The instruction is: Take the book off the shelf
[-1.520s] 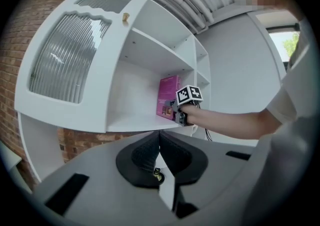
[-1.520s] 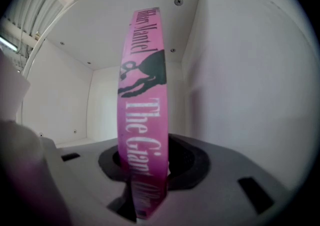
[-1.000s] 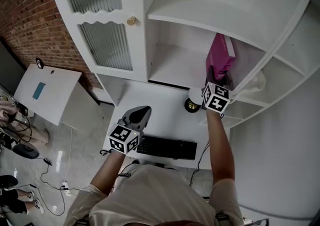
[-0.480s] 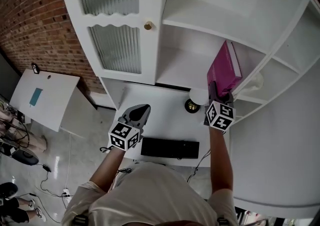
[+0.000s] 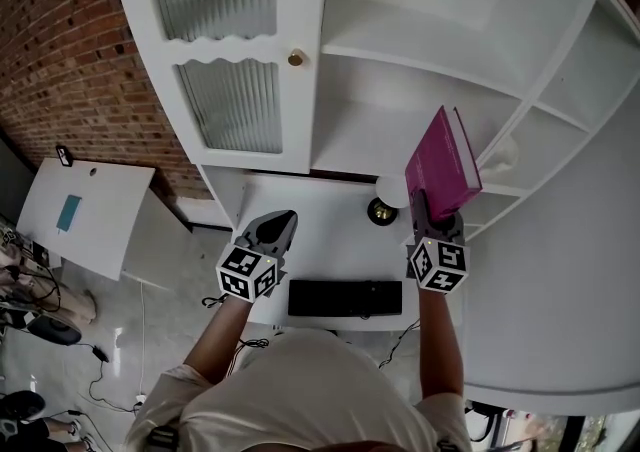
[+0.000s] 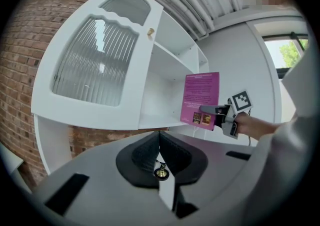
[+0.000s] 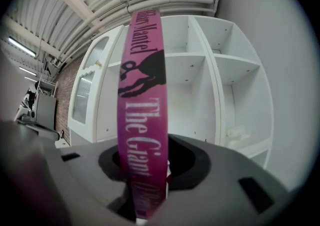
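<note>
Clearly: book (image 5: 441, 158) in right gripper (image 5: 428, 203), off shelf (image 5: 365, 138).

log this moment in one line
right gripper: shut on pink book | pink book: upright, off shelf | left gripper: shut, empty

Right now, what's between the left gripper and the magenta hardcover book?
Head view: white desk top and a small white-globe lamp, nearer the book.

Magenta book (image 7: 142, 120) spine upright, clamped in right tongs (image 7: 145, 190), white shelf unit (image 7: 200, 80) behind
</note>
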A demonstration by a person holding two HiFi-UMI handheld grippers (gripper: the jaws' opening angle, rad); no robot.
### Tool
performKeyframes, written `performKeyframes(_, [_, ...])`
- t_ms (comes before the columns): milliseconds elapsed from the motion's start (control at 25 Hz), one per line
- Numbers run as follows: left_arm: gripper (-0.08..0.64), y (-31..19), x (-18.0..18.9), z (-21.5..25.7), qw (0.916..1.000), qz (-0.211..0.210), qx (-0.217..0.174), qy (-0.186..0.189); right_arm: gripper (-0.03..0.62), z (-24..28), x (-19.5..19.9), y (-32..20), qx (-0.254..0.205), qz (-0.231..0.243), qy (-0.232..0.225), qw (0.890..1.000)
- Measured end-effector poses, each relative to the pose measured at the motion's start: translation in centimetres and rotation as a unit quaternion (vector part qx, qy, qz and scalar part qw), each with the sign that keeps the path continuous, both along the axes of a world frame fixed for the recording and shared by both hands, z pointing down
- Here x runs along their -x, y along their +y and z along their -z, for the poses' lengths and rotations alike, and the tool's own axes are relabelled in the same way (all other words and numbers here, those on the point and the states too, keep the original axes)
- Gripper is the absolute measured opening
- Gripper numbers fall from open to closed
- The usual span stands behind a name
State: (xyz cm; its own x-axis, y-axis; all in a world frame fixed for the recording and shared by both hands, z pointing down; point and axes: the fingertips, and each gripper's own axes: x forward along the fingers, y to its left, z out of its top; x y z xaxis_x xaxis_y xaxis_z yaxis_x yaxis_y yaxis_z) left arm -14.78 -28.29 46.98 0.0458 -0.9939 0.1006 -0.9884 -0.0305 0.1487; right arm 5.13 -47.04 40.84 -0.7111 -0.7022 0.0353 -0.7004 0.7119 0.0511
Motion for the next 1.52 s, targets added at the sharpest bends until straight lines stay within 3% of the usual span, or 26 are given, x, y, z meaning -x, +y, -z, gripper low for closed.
performKeyframes(640, [-0.006, 1.6, 0.9, -0.2, 0.9999, 0.001, 0.003, 0.01, 0.141, -2.6, -2.5, 5.2, 0.027, 0.011, 0.006, 1.0])
performKeyframes(1520, [-0.006, 1.0, 0.6, 0.1, 1.0, -0.007, 0.001, 0.007, 0.141, -3.5, -1.7, 6.1, 0.037, 0.02, 0.01, 0.999])
